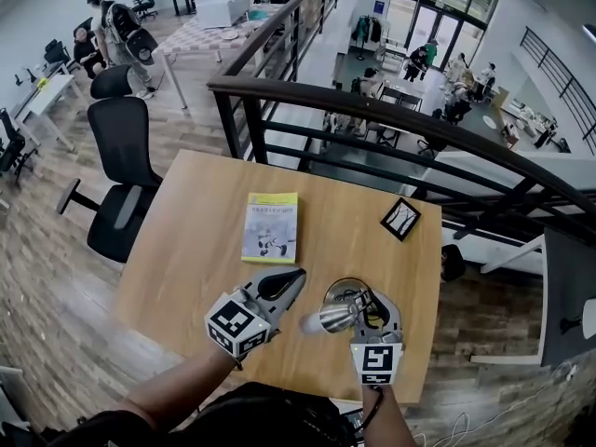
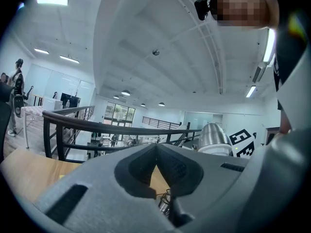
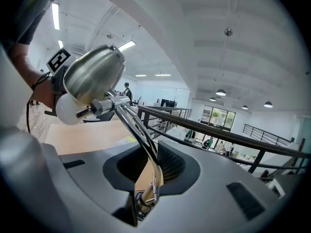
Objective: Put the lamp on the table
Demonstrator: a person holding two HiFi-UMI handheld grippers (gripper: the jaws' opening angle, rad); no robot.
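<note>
Jaws: right gripper [image 1: 372, 304] grips lamp [image 1: 332, 318] | left gripper [image 1: 294, 277] closed | book [image 1: 271, 227], black card [image 1: 400, 218] beyond.

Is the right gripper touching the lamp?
Touching. Right gripper view: the right gripper is shut on the lamp, its chrome arm pinched between the fingers.

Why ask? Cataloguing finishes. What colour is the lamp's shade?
The lamp shade is silver; right gripper view shows it best.

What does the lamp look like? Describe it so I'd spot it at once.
Find the wooden table. Near its front edge, the right gripper holds the lamp by its thin stem. It alone is shiny, with a silver shade and white bulb, unlike the flat book and black frame.
</note>
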